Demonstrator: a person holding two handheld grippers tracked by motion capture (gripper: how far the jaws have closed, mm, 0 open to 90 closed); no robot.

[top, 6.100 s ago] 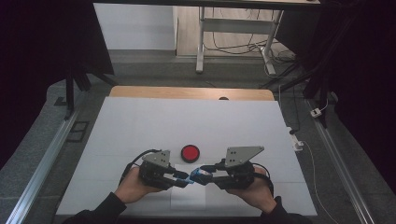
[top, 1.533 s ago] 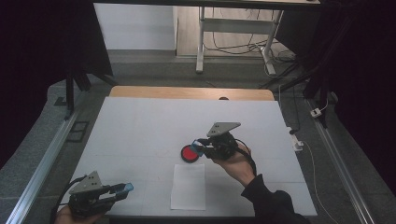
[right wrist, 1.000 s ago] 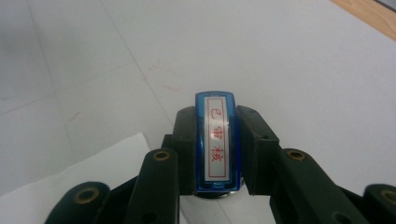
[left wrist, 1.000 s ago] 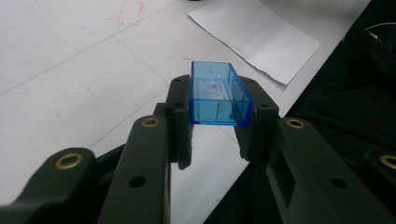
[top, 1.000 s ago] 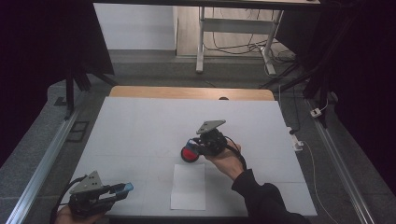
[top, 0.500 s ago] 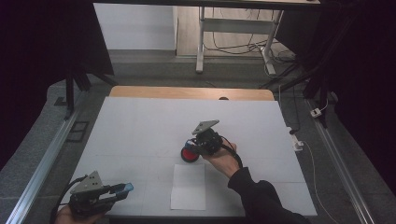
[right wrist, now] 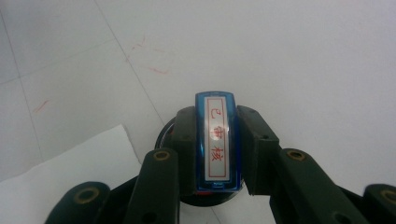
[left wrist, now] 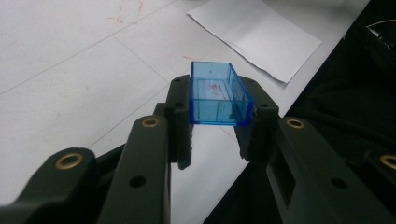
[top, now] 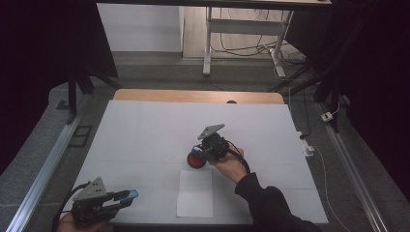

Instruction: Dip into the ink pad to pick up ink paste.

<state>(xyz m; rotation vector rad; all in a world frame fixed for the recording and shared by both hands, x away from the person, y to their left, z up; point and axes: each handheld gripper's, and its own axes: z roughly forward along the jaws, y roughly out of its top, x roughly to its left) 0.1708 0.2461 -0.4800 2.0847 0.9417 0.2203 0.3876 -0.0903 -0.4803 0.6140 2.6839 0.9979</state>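
The right gripper (right wrist: 217,154) clamps a stamp (right wrist: 217,140) seemingly over the pad (top: 196,160); the left gripper (left wrist: 215,122) grips a cap (left wrist: 217,93).

Grey floor (top: 159,72), white table-frame (top: 241,29) and cables (top: 251,48) beyond, dark surroundings.

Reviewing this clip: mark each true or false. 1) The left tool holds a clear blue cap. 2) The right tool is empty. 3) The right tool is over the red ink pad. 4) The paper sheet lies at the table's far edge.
1) True: the left tool grips the blue cap.
2) False: the right tool is shut on a blue stamp with a red-lettered label.
3) True: it sits at the red ink pad.
4) False: the paper sheet lies near the person's edge.
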